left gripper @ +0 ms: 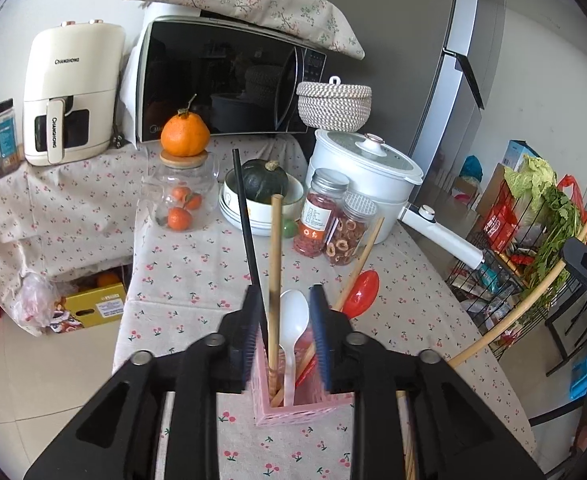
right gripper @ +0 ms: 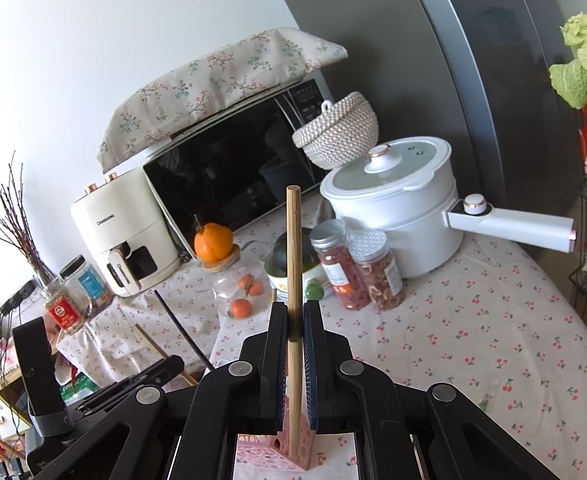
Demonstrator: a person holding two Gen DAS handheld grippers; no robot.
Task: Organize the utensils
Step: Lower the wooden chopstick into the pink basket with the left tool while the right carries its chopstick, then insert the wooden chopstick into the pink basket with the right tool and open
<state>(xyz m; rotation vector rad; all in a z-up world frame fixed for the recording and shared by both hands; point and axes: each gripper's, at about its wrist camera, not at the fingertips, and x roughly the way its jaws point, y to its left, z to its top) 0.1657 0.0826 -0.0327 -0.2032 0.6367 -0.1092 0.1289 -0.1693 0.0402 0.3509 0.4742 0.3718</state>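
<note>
Gripping a pink holder from both sides, the left gripper has its two fingers pressed on the outer walls of this small box, which stands on the table with a cherry-pattern cloth. Inside the holder stand several utensils: a white spoon, a red spoon which leans to the right, a black chopstick which leans to the left, and a bamboo chopstick that is almost upright. Another thin bamboo stick lies along the handle of the red spoon.

In the right wrist view, the right gripper is closed on one bamboo chopstick. The stick is upright between the two fingers, and its lower end goes down into the pink holder, seen below the fingers. I cannot tell if the end touches the bottom.

Behind the holder, further on the table, there are two jars with dried fruit, a white pot with a long handle, a woven basket sitting on the pot's lid, a bowl with a dark green squash, a glass jar with an orange on its lid, a microwave under a flower cloth, and a white air fryer. A grey fridge stands at the right.
</note>
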